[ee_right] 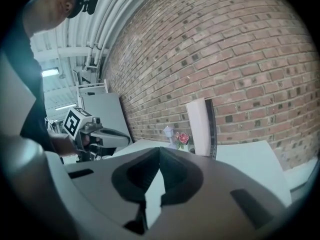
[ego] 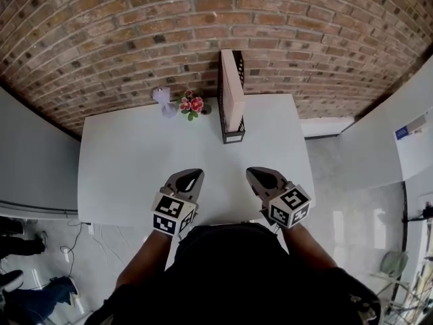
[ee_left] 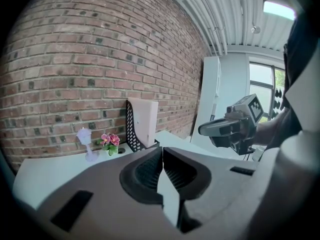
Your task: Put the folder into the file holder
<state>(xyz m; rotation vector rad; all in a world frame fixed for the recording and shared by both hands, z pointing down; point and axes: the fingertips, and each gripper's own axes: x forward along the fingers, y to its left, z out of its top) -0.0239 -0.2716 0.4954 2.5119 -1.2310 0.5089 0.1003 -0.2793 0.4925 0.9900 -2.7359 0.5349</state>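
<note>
A pale pink folder (ego: 232, 90) stands upright inside the black mesh file holder (ego: 233, 137) at the back middle of the white table (ego: 128, 168). In the left gripper view the folder (ee_left: 145, 121) and the holder (ee_left: 131, 130) stand against the brick wall. The right gripper view shows the same folder (ee_right: 198, 126) and holder (ee_right: 213, 131). My left gripper (ego: 197, 173) is near the table's front edge, shut with nothing in it (ee_left: 162, 149). Beside it my right gripper (ego: 252, 172) is also shut and empty (ee_right: 159, 149). Both are well short of the holder.
A small bunch of pink flowers (ego: 192, 104) and a little white lamp figure (ego: 165, 101) stand left of the holder by the brick wall (ego: 108, 39). A white cabinet (ego: 325, 126) adjoins the table on the right. People's feet (ego: 20, 242) show on the floor at lower left.
</note>
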